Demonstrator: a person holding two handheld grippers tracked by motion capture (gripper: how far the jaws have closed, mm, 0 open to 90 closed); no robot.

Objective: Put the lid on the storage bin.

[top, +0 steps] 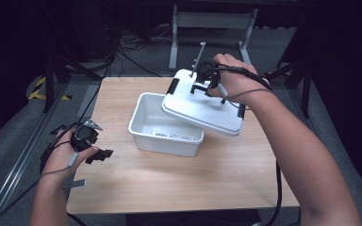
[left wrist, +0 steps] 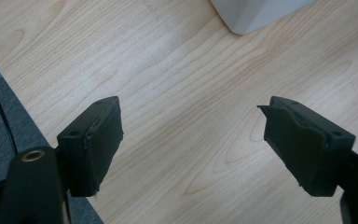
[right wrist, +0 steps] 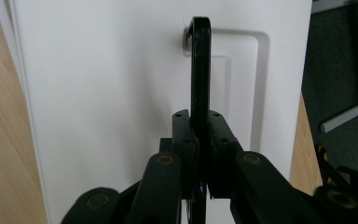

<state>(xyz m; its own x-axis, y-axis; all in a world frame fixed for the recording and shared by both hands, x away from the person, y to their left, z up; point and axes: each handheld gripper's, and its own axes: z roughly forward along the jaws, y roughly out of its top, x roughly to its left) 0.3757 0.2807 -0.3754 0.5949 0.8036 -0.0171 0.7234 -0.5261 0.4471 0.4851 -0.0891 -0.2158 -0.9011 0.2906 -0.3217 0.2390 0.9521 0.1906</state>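
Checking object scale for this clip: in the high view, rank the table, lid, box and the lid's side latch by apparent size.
1. table
2. and 3. box and lid: look alike, unranked, since the raised lid hides part of the box.
4. side latch

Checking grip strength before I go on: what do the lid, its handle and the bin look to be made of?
The lid looks like white moulded plastic, smooth and semi-matt, with a pressed-in recess. Its handle, clamped in the right gripper, is thin, black and glossy, probably plastic. The bin has thin white walls with a soft sheen, likely the same plastic.
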